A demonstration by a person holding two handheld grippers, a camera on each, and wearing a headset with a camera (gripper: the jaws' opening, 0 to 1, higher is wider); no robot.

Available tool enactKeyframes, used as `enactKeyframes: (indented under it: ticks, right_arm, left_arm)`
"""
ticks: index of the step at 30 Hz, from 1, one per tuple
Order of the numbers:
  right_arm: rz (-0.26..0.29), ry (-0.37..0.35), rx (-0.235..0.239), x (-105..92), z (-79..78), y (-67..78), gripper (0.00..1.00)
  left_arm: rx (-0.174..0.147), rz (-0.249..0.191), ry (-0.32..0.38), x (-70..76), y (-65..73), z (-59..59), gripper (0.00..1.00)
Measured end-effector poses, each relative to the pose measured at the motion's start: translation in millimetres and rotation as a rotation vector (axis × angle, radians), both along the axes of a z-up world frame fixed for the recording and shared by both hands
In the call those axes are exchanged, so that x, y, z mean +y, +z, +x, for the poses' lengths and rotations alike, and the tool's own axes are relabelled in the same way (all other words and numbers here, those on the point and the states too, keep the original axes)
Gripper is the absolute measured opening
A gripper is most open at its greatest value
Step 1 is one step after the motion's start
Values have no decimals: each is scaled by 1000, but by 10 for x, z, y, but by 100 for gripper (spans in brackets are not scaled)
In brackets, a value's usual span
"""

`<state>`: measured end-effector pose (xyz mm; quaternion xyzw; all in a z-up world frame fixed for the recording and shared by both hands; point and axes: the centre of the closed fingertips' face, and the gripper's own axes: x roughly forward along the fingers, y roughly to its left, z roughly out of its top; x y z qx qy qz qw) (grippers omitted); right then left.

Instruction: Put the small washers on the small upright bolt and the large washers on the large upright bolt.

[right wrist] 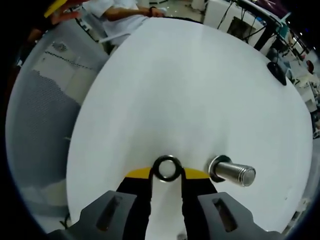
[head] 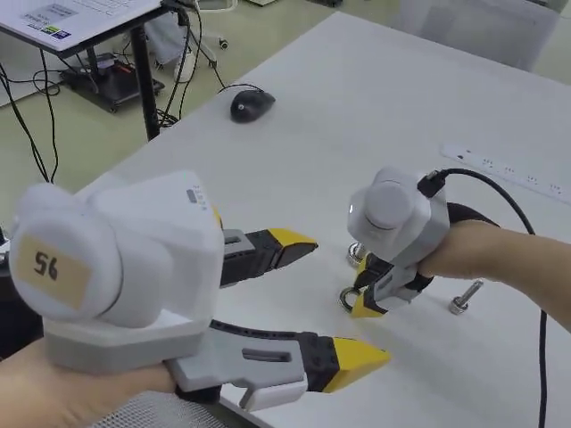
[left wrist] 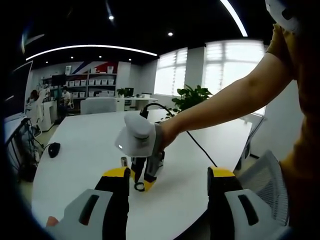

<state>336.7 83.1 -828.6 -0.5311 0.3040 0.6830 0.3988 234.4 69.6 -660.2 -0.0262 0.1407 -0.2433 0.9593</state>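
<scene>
The right gripper (right wrist: pixel 166 174) has its yellow-tipped fingers (right wrist: pixel 137 175) closed onto a silver metal ring washer (right wrist: pixel 155 169), pinching its lower edge and holding it close to the white tabletop (right wrist: pixel 175 90). Just beside it stands a silver upright bolt (right wrist: pixel 235 173) with a second washer (right wrist: pixel 216 168) around its base. Further out, a loose silver bolt (head: pixel 464 297) lies on its side. The left gripper (left wrist: pixel 170 172) hovers well apart from these, its fingers spread wide and holding nothing. A black computer mouse (head: pixel 252 104) sits near the tabletop's far edge.
</scene>
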Motion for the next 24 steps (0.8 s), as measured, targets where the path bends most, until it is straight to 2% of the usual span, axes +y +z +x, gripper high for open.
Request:
enactKeyframes:
  ticks: [4, 8, 16, 21, 24]
  right_arm:
    - [9, -4, 0, -4, 17, 45, 22]
    - [13, -14, 3, -25, 60, 183, 22]
    - [59, -43, -54, -3, 365, 592, 22]
    - [75, -47, -80, 60, 471, 753, 22]
    - [82, -43, -93, 119, 489, 799, 22]
  left_arm:
    - [4, 1, -4, -11, -10, -5, 62]
    - [6, 1, -9, -29, -17, -2, 62]
    - [0, 0, -20, -59, 0, 14, 62]
    - [0, -2, -23, -69, -2, 11, 62]
    - [2, -3, -23, -68, -5, 8, 62]
